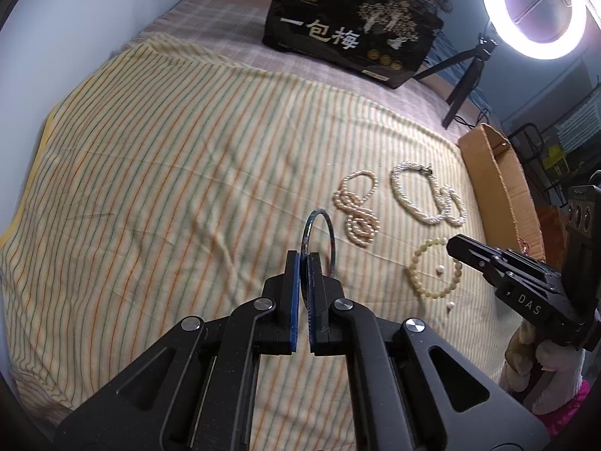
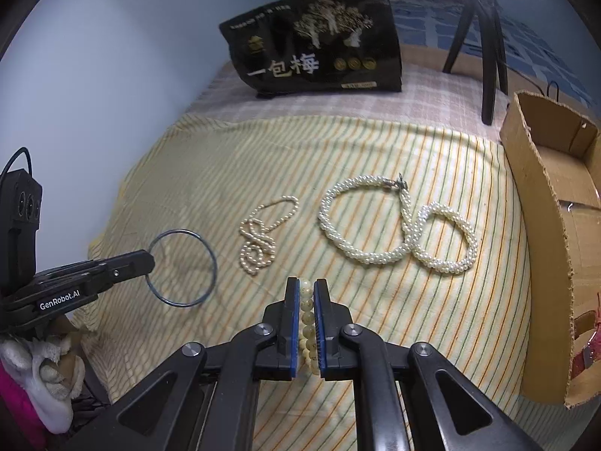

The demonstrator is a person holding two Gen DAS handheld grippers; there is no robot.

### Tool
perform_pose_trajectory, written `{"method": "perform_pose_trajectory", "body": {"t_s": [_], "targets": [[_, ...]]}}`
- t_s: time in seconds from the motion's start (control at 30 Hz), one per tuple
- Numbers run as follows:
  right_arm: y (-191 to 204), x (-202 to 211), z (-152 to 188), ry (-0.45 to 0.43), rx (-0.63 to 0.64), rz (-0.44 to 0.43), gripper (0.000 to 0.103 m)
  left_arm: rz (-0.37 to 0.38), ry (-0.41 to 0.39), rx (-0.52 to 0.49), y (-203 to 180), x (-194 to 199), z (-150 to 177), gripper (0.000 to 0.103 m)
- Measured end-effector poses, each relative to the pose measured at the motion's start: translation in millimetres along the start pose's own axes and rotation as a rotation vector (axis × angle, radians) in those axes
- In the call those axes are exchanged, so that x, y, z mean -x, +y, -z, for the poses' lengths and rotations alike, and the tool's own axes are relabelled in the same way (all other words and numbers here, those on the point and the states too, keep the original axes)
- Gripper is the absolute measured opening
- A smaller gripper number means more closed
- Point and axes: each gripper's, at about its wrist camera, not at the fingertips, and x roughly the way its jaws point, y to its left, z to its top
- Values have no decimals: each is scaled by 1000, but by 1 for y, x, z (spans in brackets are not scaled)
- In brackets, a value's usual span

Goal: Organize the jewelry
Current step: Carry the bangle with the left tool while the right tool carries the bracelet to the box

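Observation:
My left gripper [image 1: 303, 259] is shut on a thin blue metal bangle [image 1: 319, 210], which stands up between the pads. The right wrist view shows the same bangle [image 2: 215, 263] held in the left gripper [image 2: 148, 259], with its shadow on the striped cloth [image 2: 375, 150]. My right gripper [image 2: 306, 285] is shut on a pale green bead bracelet [image 2: 306, 312]. From the left wrist view the bracelet [image 1: 413, 274] hangs as a loop from the right gripper [image 1: 452, 246]. A small pearl strand [image 2: 263, 236] and a thick pearl necklace [image 2: 398, 225] lie on the cloth beyond both grippers.
Two loose pearls [image 1: 439, 271] lie near the bracelet. An open cardboard box [image 2: 541, 225] at the right holds a red strap [image 2: 586, 342]. A black bag [image 2: 319, 52] stands at the back. A ring light [image 1: 541, 7] on a tripod [image 1: 462, 79] stands at the back right.

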Motion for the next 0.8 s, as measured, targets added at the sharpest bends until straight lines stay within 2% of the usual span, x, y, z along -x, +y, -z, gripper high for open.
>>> {"method": "perform_pose_trajectory", "body": {"t_s": [0.4, 0.8], "targets": [[0, 34, -7, -84, -6, -13, 5, 51, -55, -19, -20, 26, -3, 1], [-34, 86, -19, -205, -68, 29, 5, 123, -99, -97, -81, 43, -7, 1]]}}
